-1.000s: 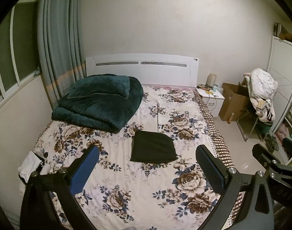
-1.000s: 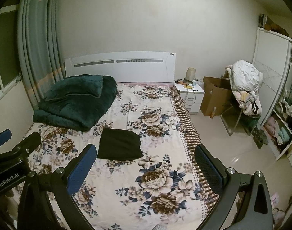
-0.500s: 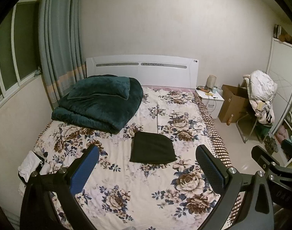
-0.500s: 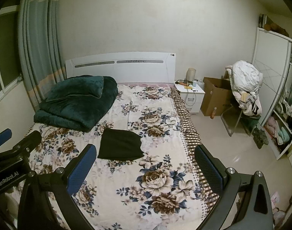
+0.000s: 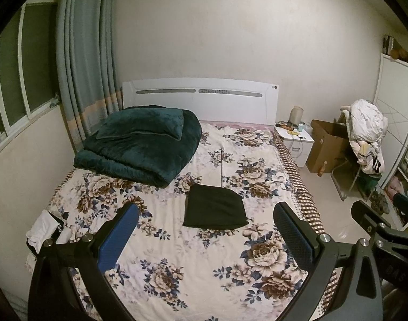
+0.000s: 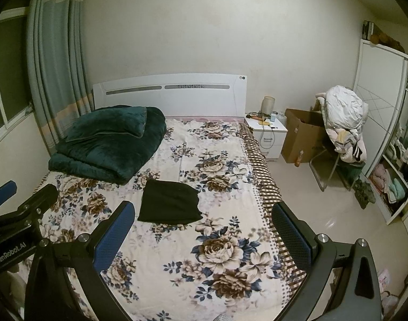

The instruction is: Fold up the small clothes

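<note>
While both tools are hanging above the foot of the bed, nothing is being gripped: the left gripper (image 5: 205, 230) is standing with its jaws spread wide and empty, and the right gripper (image 6: 202, 227) is showing the same wide, empty gap.

Item, task garment: a black folded cloth (image 5: 214, 207), lying flat as a rough rectangle on the floral bedsheet (image 5: 177, 254) near the middle of the bed, apart from both tools. It is appearing already folded, so the fold is looking finished or nearly so.

Item, bedding: a dark green blanket (image 5: 139, 147), sitting folded near the white headboard (image 5: 201, 96), close to the garment but not touching it.

Item, unfolded stock: a white cloth (image 5: 40, 230), bunching at the left edge of the bed.

Risks: the white cloth is sitting right at the edge and could be slipping off if a reach nudges it; a grab at either garment could be pinching the sheet underneath and dragging the black cloth out of shape.

Writing: "GenRobot.AI" is reading on the left tool's body in the right wrist view; letters on the other body are too blurred to read.
</note>
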`<action>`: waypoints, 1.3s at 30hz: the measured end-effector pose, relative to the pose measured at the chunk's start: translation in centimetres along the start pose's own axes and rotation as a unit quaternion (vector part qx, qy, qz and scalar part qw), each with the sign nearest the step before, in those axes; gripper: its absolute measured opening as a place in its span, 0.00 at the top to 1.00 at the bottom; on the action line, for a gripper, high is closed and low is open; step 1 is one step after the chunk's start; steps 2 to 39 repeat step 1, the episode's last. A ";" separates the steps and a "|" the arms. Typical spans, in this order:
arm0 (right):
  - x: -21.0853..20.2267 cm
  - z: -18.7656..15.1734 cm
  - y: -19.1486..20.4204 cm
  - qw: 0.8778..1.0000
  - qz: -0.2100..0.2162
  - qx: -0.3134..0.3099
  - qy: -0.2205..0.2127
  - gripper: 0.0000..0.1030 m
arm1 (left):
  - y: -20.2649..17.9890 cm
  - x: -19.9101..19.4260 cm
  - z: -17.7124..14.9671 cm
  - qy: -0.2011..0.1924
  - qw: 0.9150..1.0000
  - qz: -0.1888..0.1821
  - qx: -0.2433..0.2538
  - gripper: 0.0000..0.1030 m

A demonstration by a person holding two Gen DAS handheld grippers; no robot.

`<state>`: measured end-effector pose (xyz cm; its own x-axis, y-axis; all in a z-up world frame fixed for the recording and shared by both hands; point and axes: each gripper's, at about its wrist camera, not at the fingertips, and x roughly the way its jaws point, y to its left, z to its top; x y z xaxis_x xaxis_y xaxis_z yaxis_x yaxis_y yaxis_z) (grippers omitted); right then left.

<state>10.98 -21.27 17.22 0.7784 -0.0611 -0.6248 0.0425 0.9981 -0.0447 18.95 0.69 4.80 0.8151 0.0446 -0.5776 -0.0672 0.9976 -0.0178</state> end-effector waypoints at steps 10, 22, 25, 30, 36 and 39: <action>0.0 0.1 0.1 1.000 0.000 -0.001 0.000 0.00 | 0.0 -0.1 0.1 0.000 1.000 0.001 -0.001 0.00; 0.0 0.1 0.1 1.000 0.000 -0.001 0.000 0.00 | 0.0 -0.1 0.1 0.000 1.000 0.001 -0.001 0.00; 0.0 0.1 0.1 1.000 0.000 -0.001 0.000 0.00 | 0.0 -0.1 0.1 0.000 1.000 0.001 -0.001 0.00; 0.0 0.1 0.1 1.000 0.000 -0.001 0.000 0.00 | 0.0 -0.1 0.1 0.000 1.000 0.001 -0.001 0.00; 0.0 0.1 0.1 1.000 0.000 -0.001 0.000 0.00 | 0.0 -0.1 0.1 0.000 1.000 0.001 -0.001 0.00; 0.0 0.1 0.1 1.000 0.000 -0.001 0.000 0.00 | 0.0 -0.1 0.1 0.000 1.000 0.001 -0.001 0.00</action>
